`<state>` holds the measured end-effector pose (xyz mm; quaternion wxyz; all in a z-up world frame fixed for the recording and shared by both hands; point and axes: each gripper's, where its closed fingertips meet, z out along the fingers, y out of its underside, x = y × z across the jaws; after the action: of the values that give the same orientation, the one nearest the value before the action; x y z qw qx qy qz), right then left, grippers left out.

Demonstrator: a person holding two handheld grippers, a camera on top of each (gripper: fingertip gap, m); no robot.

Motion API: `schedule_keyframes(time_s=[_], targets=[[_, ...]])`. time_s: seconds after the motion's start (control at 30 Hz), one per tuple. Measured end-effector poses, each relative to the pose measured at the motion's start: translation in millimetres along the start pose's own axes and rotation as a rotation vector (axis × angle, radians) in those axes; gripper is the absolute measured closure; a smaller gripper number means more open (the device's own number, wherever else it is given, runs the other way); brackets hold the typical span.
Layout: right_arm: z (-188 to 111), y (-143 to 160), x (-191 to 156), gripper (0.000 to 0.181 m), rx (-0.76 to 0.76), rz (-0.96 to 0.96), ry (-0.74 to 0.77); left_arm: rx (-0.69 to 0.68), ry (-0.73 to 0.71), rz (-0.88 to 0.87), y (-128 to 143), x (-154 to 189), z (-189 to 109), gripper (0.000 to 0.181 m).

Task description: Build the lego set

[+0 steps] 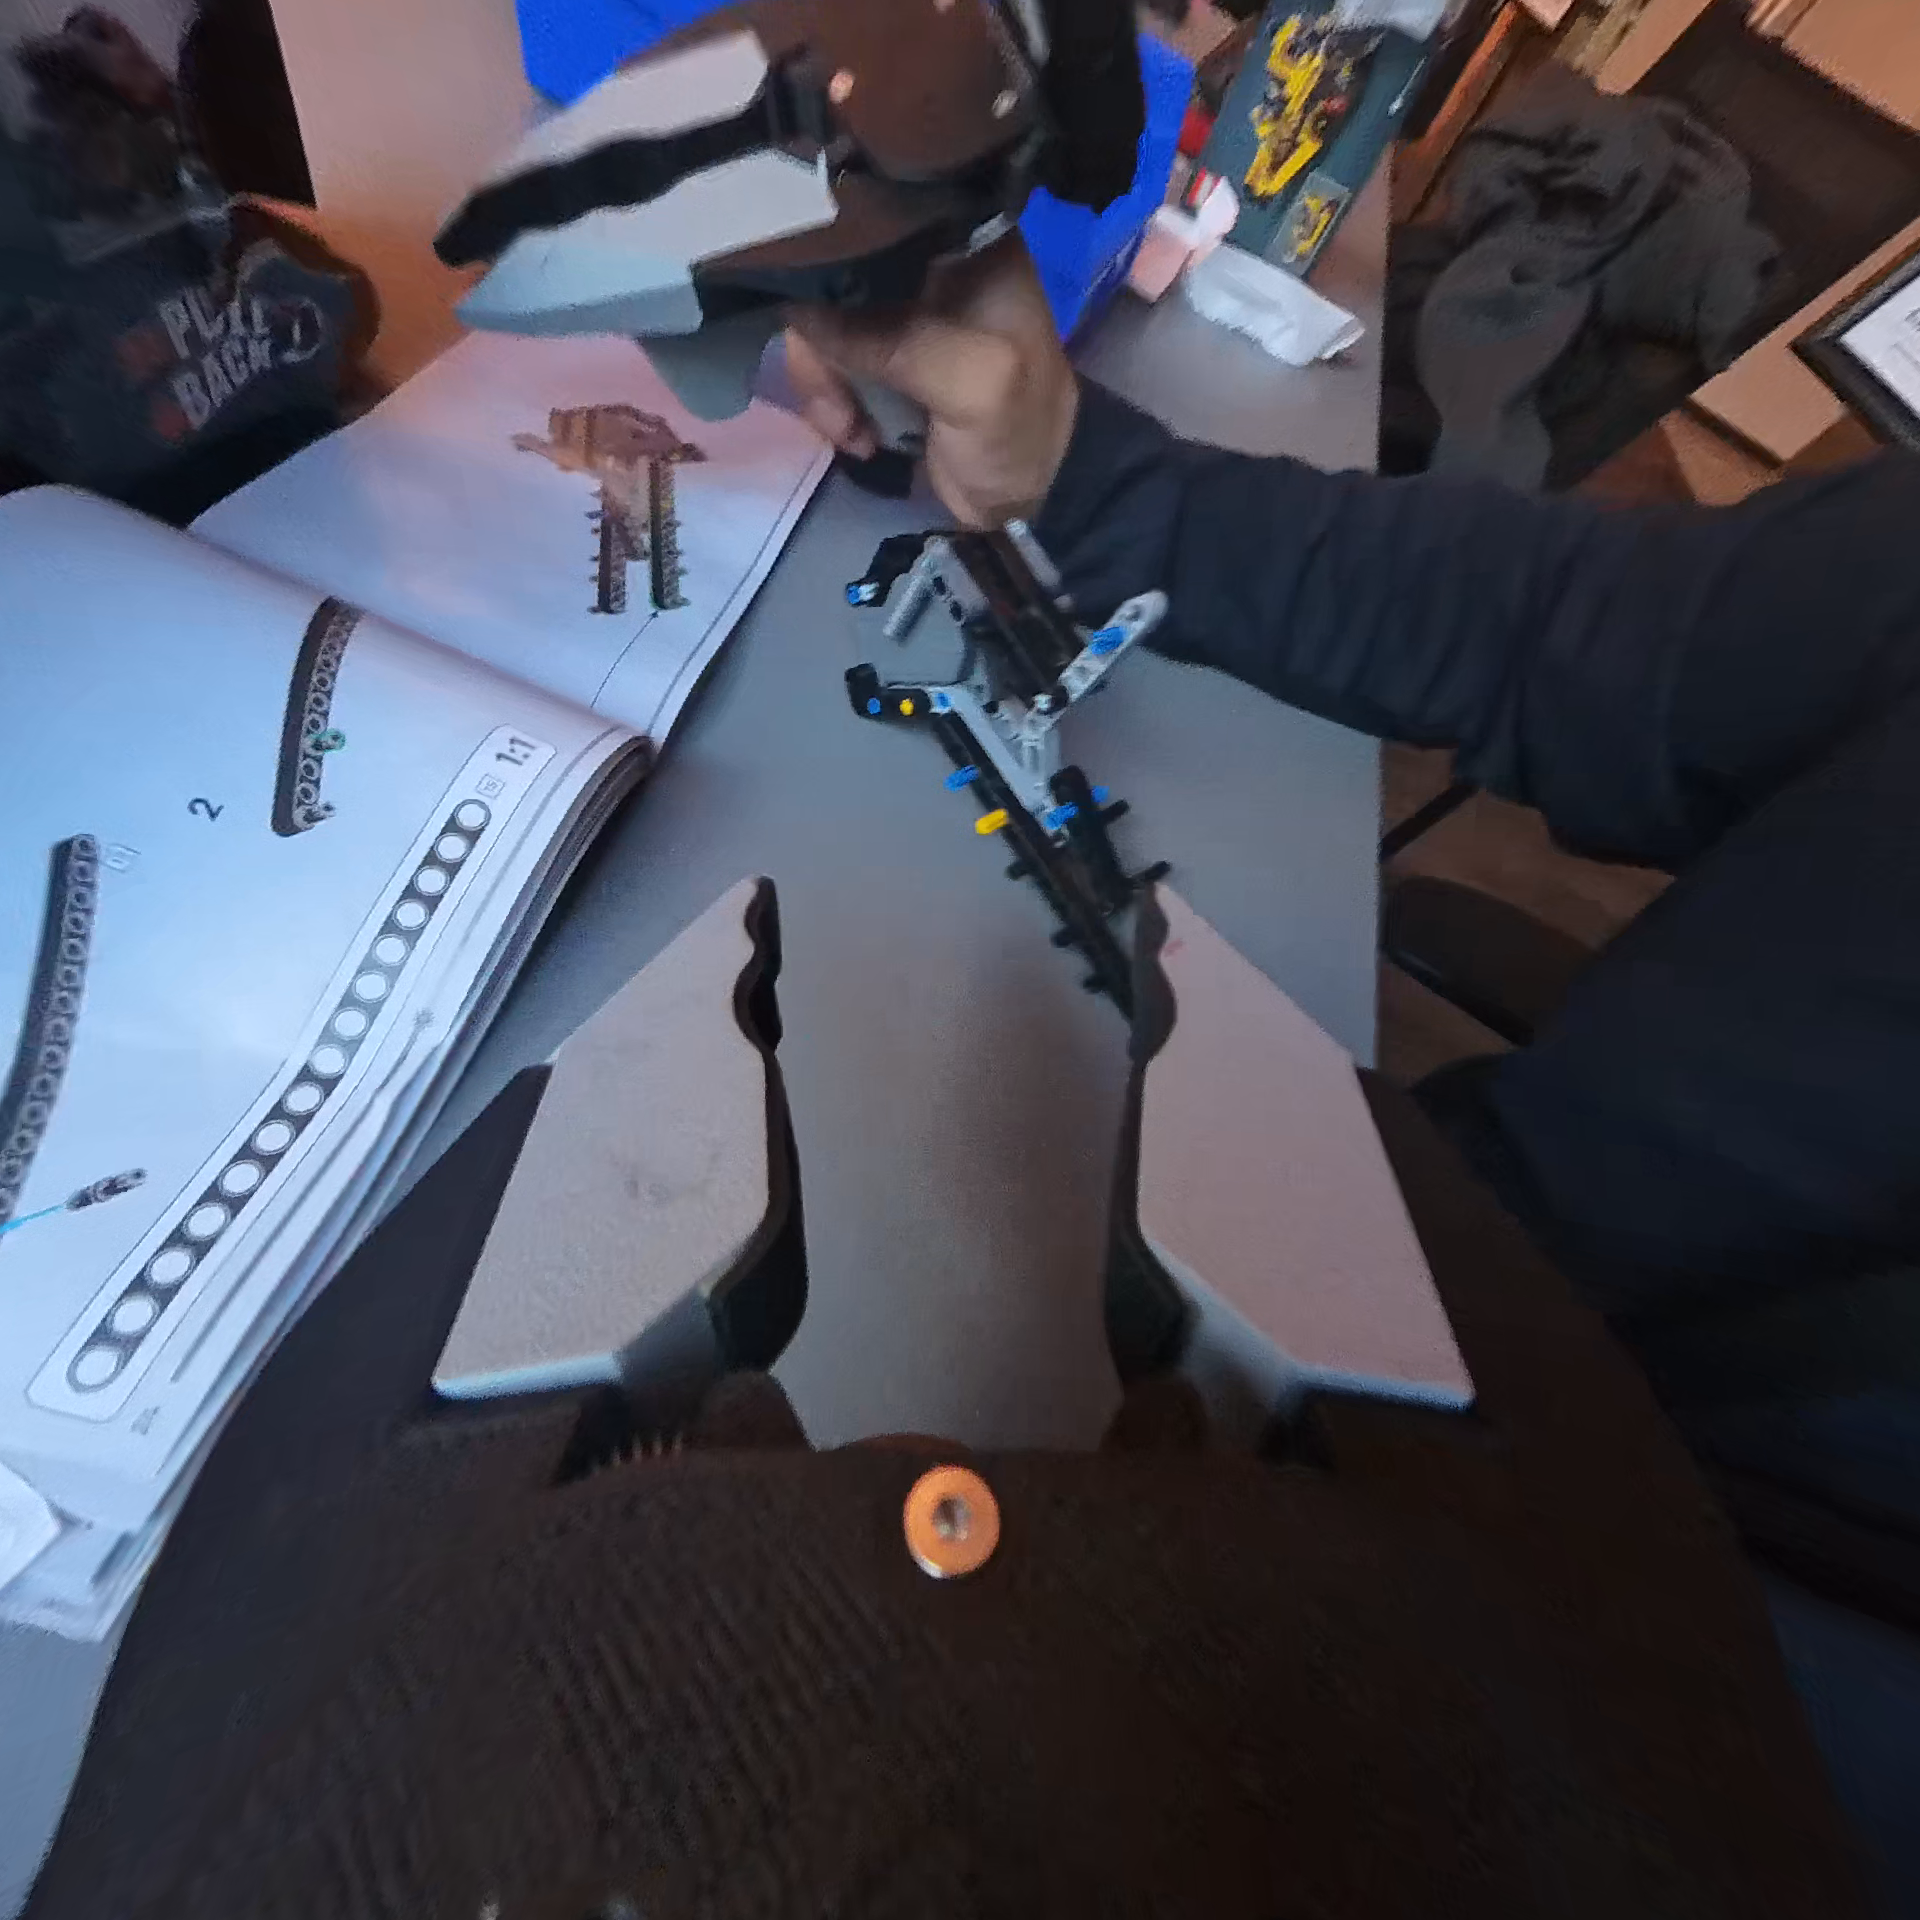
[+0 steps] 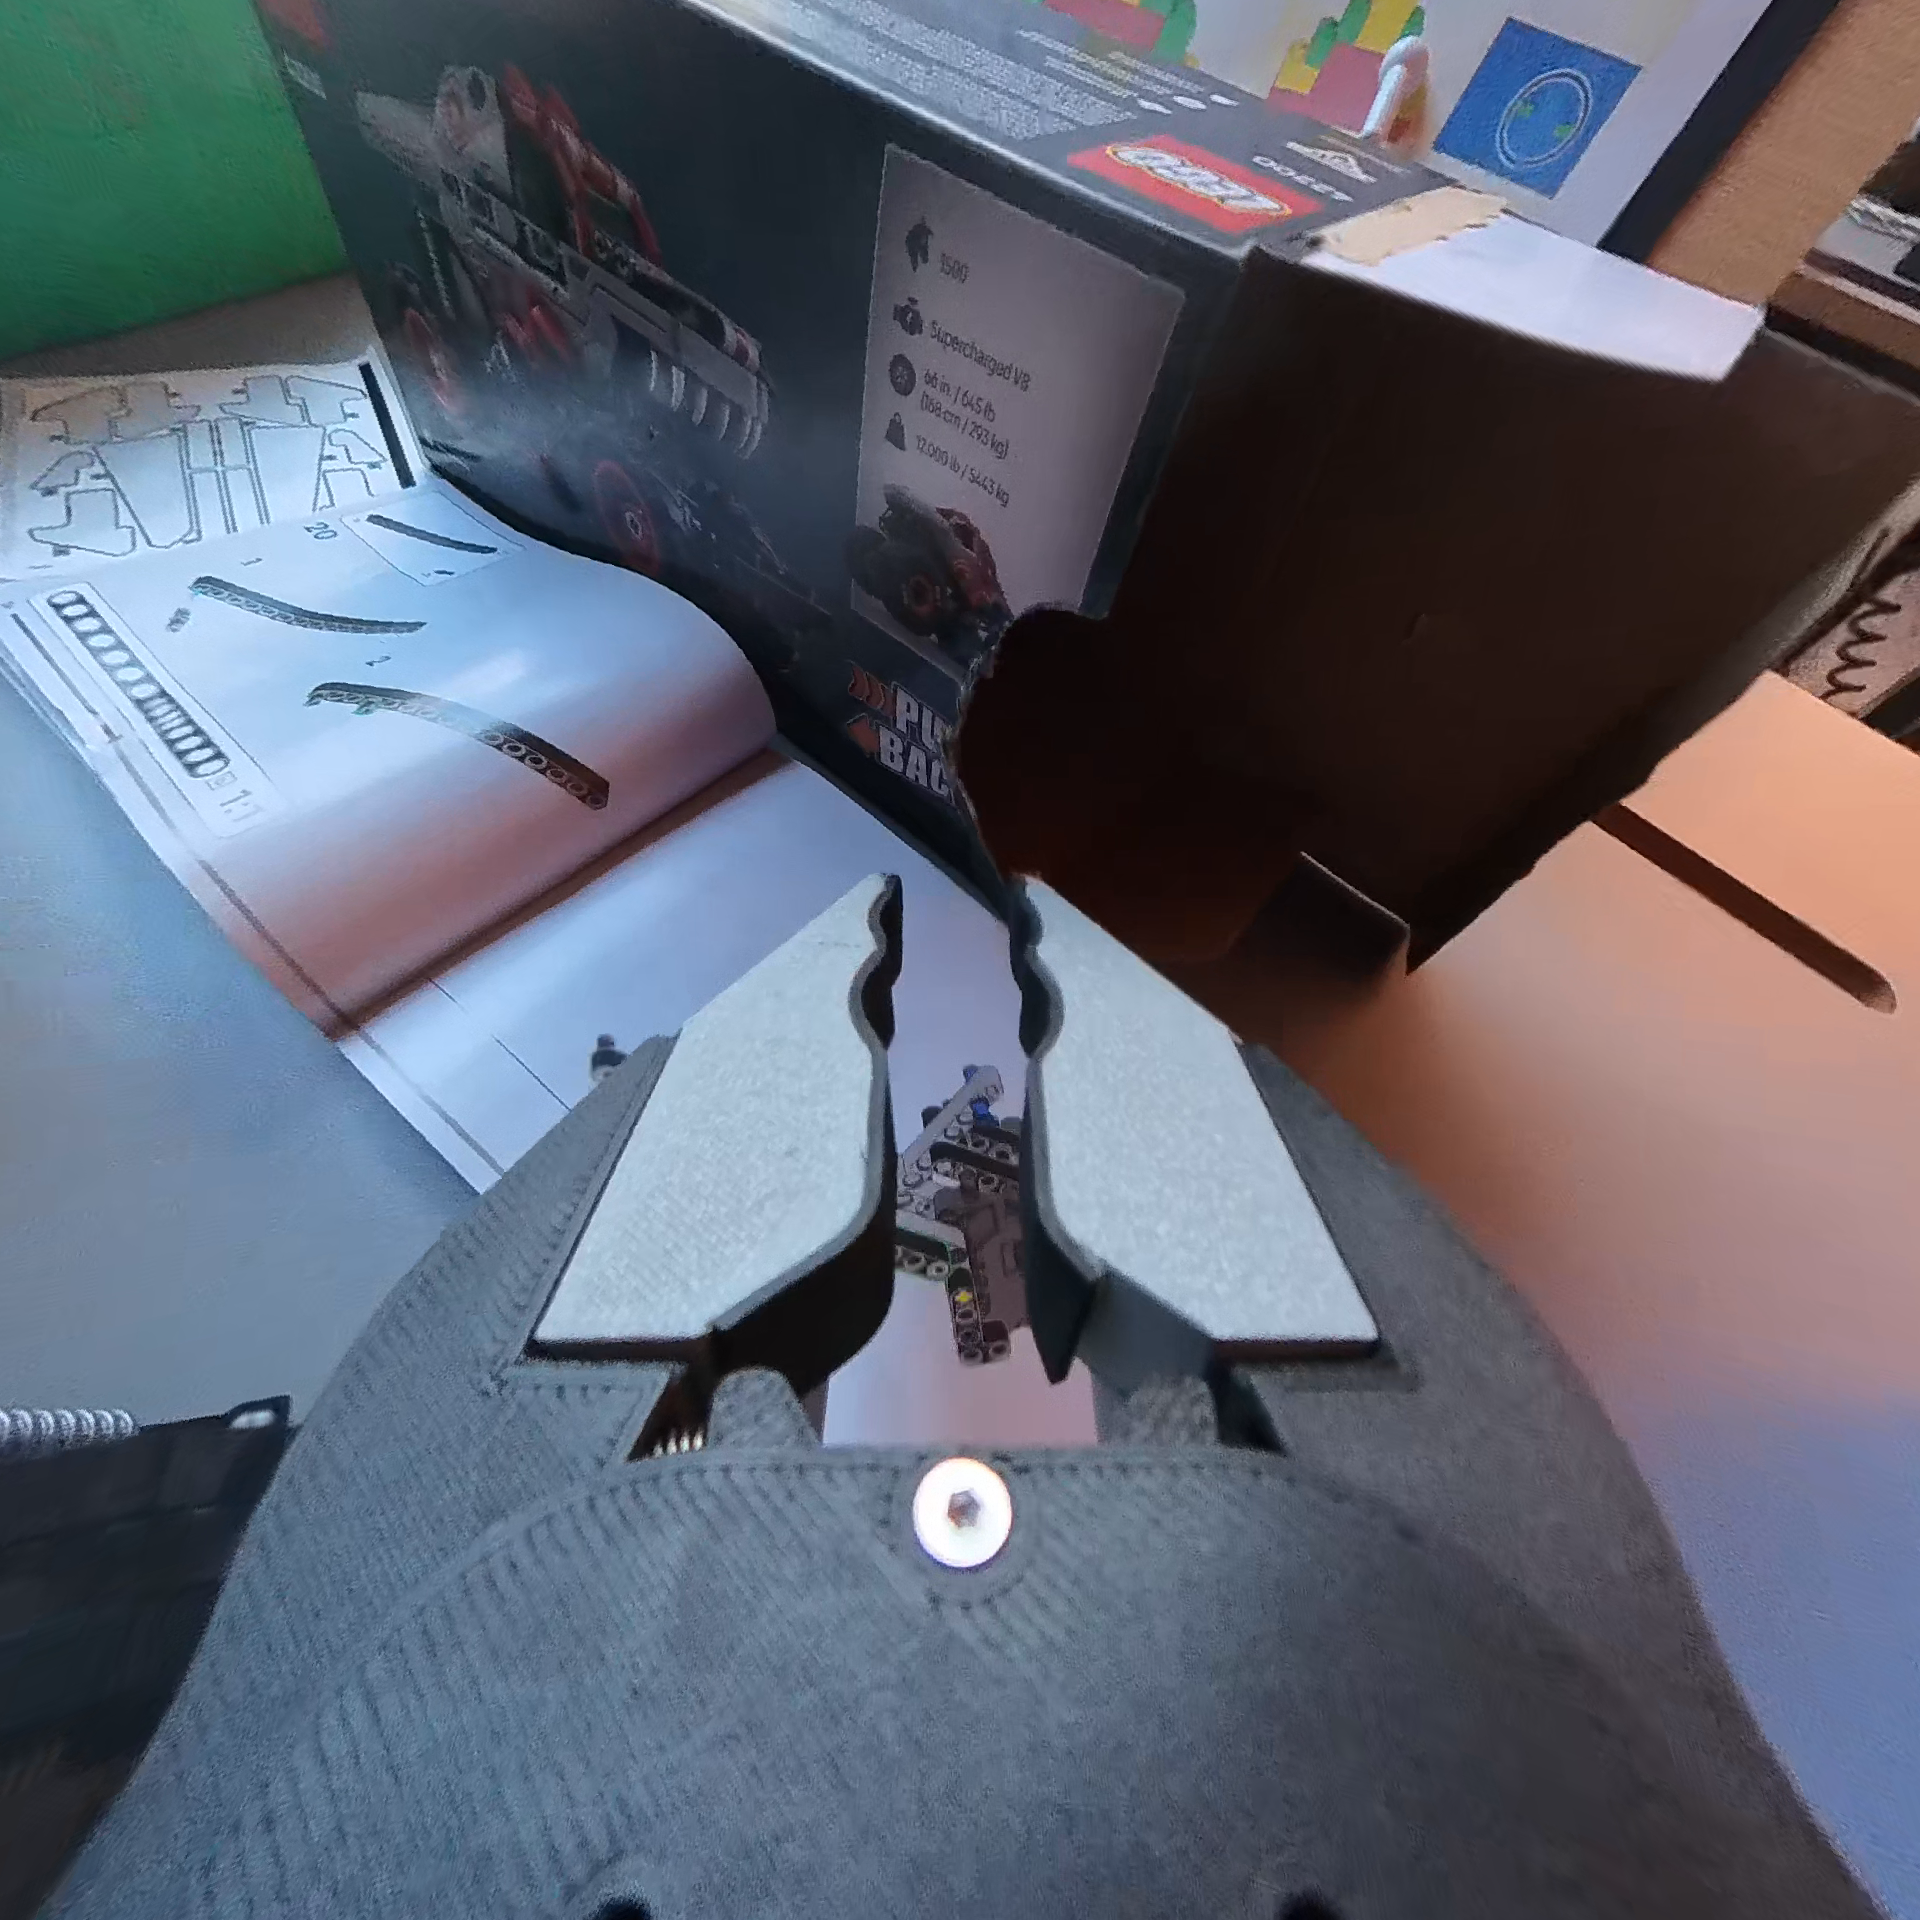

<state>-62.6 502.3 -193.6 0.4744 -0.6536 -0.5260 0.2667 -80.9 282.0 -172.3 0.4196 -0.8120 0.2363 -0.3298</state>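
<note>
A partly built lego assembly (image 1: pixel 997 707), grey and black beams with blue and yellow pins, lies on the grey table (image 1: pixel 831 831). My left gripper (image 1: pixel 956 904) is open and empty just in front of it. The assembly's near black end reaches the right fingertip (image 1: pixel 1148 935). My right gripper (image 2: pixel 956 899) hovers over the right page of the open instruction booklet (image 2: pixel 436 727). Its jaws stand a narrow gap apart and hold nothing. A printed picture of the model shows between them. The right gripper also shows in the left wrist view (image 1: pixel 478 249), held by a hand (image 1: pixel 977 395).
The dark lego box (image 2: pixel 727 364) stands behind the booklet (image 1: pixel 260 935), its end flap open. A blue bin (image 1: pixel 1101 239), a second box with a yellow model (image 1: pixel 1288 135) and a white bag (image 1: pixel 1268 301) sit at the far end. The table edge (image 1: pixel 1377 727) runs on the right. One gripper's finger ends stand about 20 cm off the other's.
</note>
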Motion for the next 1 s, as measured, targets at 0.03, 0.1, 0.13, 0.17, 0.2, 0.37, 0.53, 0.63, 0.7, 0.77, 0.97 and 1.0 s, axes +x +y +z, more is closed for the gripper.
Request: schedule_keyframes(time_s=[0.03,0.1,0.13,0.17,0.2,0.37,0.53,0.63,0.7,0.77,0.97,1.0], targets=[[-0.1,1.9,1.1,0.163,-0.007,0.002,0.008,0.020,-0.001,0.004,-4.5,4.1,-10.9,0.114],[-0.6,2.3,3.2,0.163,-0.006,0.002,0.021,0.076,-0.046,0.016,-17.6,4.4,-49.1,0.116],[-0.3,2.2,3.9,0.163,-0.003,0.004,0.024,0.102,-0.093,0.023,-24.8,-0.3,-76.0,0.117],[0.2,2.7,4.2,0.163,-0.006,0.006,0.026,0.106,-0.167,0.028,-28.7,-10.8,-106.5,0.117],[0.7,3.1,4.5,0.163,-0.009,0.007,0.028,0.081,-0.281,0.015,-27.7,-29.2,-139.6,0.117],[3.2,1.5,2.7,0.164,-0.007,-0.007,0.028,-0.194,-0.671,-0.185,28.8,-138.0,-255.3,0.132],[4.7,2.5,1.1,0.163,-0.020,-0.016,0.026,-0.483,-0.623,-0.410,101.1,-192.8,-241.5,0.138],[1.0,0.1,1.3,0.163,-0.004,-0.002,0.017,-0.507,-0.676,-0.470,109.4,-207.8,-244.2,0.145],[-1.4,-3.5,2.6,0.164,0.012,0.000,0.019,-0.542,-0.680,-0.468,113.4,-209.0,-244.1,0.151],[-2.3,-5.9,2.7,0.164,0.020,-0.003,0.016,-0.536,-0.665,-0.459,112.4,-208.6,-243.1,0.156],[-1.2,-7.1,-3.0,0.164,0.019,-0.016,-0.005,-0.425,-0.662,-0.457,100.6,-206.6,-248.9,0.180],[-1.2,-7.5,-3.8,0.164,0.019,-0.020,-0.006,-0.419,-0.677,-0.465,100.0,-206.9,-250.3,0.177]])
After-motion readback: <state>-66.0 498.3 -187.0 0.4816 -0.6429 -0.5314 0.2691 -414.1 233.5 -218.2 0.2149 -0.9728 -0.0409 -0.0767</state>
